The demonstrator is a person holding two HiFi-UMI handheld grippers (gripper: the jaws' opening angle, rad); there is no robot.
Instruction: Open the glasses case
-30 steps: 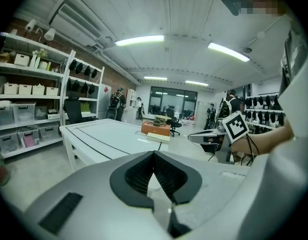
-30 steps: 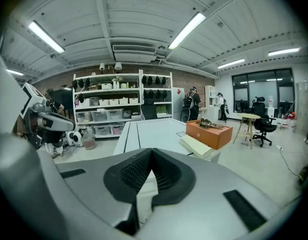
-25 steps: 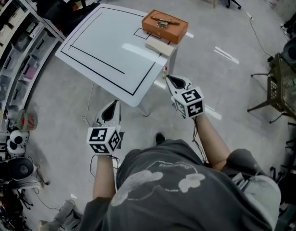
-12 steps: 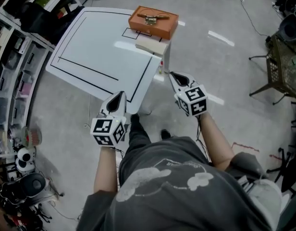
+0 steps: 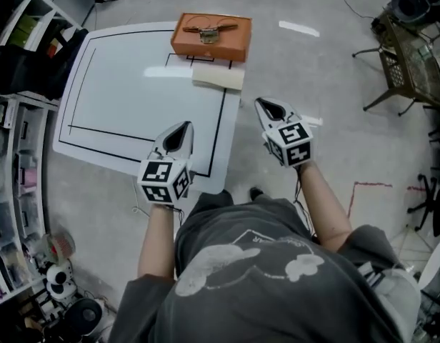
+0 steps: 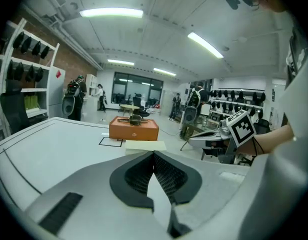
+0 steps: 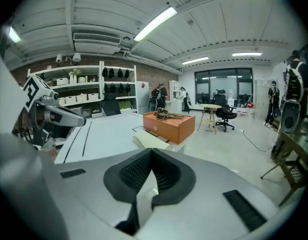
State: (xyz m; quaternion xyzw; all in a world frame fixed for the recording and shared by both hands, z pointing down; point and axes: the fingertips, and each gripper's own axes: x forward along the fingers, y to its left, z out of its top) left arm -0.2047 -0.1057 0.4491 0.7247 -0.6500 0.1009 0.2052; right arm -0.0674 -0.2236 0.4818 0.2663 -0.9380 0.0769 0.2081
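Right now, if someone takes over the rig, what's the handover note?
Left gripper: shut, empty, above the white table's near edge.
Right gripper: shut, empty, just off the table's right edge, over the floor.
Things: cream case, looks closed, at the table's far right corner, on the near side of the orange box with glasses on top.
Done: nothing; case untouched.
Left: reach the case and open it.

Bright ceiling strip lights (image 6: 111,12) glare on the white table (image 5: 134,106); gripper views bulge, dark-cornered.
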